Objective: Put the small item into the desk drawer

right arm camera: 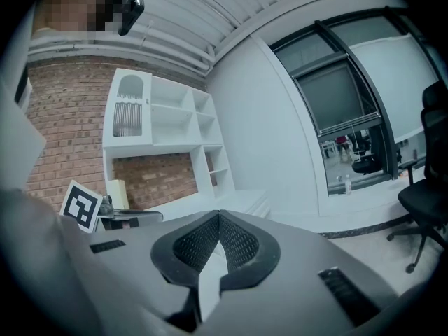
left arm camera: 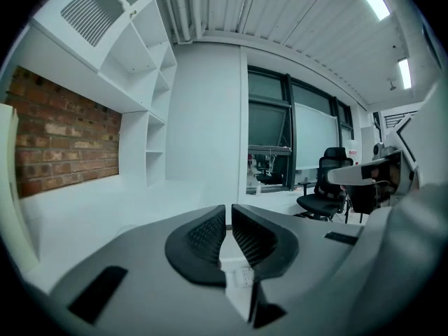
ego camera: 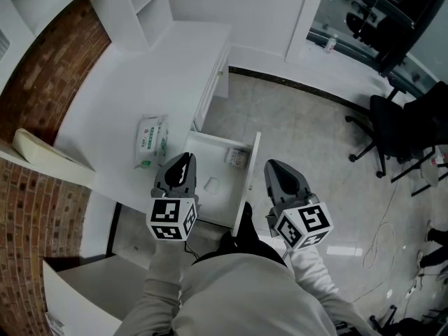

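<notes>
- The small item is lying pale and flat on the floor of the open drawer, low in the centre of the head view, with nothing touching it.
- A printed pack is sitting apart from it, toward the drawer's upper right corner.
- The left gripper is hanging just left of the item in the frame; its jaws are standing almost together, a thin slit between them and nothing in it.
- The right gripper is hovering right of the drawer's front panel, its jaws meeting at the tips and holding nothing.
- A green-printed pouch is resting on the desk, left of the drawer.
- A black chair is standing at the right edge.
</notes>
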`<act>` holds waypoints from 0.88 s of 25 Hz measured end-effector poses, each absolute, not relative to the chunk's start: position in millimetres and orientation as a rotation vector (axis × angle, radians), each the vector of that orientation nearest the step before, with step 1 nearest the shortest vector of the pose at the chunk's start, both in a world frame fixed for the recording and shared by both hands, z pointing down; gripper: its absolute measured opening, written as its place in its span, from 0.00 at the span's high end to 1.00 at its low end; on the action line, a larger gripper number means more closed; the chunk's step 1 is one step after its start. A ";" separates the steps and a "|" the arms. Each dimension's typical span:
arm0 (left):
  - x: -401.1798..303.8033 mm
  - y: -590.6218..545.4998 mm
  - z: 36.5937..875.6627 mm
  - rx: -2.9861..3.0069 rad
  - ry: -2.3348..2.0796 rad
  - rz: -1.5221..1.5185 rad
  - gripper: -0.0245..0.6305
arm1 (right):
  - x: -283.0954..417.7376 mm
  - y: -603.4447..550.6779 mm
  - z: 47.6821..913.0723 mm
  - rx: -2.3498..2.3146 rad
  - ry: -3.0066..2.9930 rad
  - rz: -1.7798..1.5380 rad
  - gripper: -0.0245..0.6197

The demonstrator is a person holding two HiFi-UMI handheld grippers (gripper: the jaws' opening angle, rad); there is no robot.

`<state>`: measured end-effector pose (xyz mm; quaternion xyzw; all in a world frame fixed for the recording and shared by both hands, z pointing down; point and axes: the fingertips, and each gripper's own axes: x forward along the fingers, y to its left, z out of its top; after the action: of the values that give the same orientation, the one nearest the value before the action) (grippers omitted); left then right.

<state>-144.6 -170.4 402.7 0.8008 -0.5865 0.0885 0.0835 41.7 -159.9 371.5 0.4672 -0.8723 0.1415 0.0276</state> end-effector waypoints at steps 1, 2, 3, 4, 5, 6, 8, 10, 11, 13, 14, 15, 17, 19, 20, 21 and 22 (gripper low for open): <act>-144.8 -167.9 400.8 2.390 -1.753 0.255 0.90 | 41.2 -158.9 370.8 1.439 -2.698 0.434 0.92; -145.1 -165.5 399.1 2.390 -1.755 0.245 0.91 | 40.6 -157.8 369.9 1.434 -2.705 0.430 0.92; -145.7 -163.3 397.6 2.389 -1.757 0.236 0.92 | 40.0 -156.8 368.9 1.430 -2.709 0.425 0.92; -146.5 -161.1 396.2 2.387 -1.759 0.228 0.92 | 39.5 -155.7 368.2 1.426 -2.711 0.419 0.92; -147.6 -159.0 394.7 2.386 -1.763 0.220 0.93 | 39.2 -154.5 367.6 1.424 -2.711 0.413 0.92; -148.8 -156.8 393.1 2.385 -1.767 0.213 0.93 | 39.1 -153.0 367.2 1.424 -2.710 0.408 0.92; -151.1 -152.6 389.6 2.386 -1.777 0.201 0.93 | 39.0 -149.9 366.5 1.425 -2.708 0.399 0.92; -153.4 -149.4 386.1 2.388 -1.786 0.189 0.93 | 38.3 -147.4 366.1 1.418 -2.710 0.392 0.92; -154.5 -148.1 384.5 2.389 -1.791 0.183 0.93 | 37.5 -146.3 365.5 1.411 -2.714 0.390 0.92; -156.3 -145.6 381.7 2.388 -1.799 0.173 0.93 | 36.6 -144.7 364.0 1.402 -2.720 0.387 0.92; -156.9 -144.3 380.7 2.387 -1.802 0.170 0.93 | 37.1 -144.0 364.0 1.404 -2.718 0.386 0.92; -157.1 -143.2 379.9 2.386 -1.805 0.168 0.93 | 37.8 -143.5 364.2 1.408 -2.712 0.380 0.92; -157.0 -140.8 378.7 2.385 -1.806 0.162 0.93 | 38.7 -142.0 363.6 1.411 -2.706 0.356 0.92; -157.4 -138.4 377.6 2.382 -1.809 0.153 0.93 | 38.4 -140.7 362.6 1.409 -2.706 0.343 0.92; -157.7 -137.2 377.0 2.381 -1.810 0.149 0.93 | 38.2 -140.2 362.4 1.410 -2.705 0.341 0.92; -157.8 -135.9 376.5 2.381 -1.811 0.146 0.93 | 38.2 -139.7 362.4 1.412 -2.704 0.340 0.92; -157.8 -134.7 375.9 2.381 -1.811 0.144 0.93 | 38.4 -139.1 362.4 1.415 -2.701 0.339 0.92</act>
<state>-157.8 -134.7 375.9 0.7929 -0.6031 0.0479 0.0730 38.4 -139.1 362.4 0.4609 -0.8798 0.1103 0.0369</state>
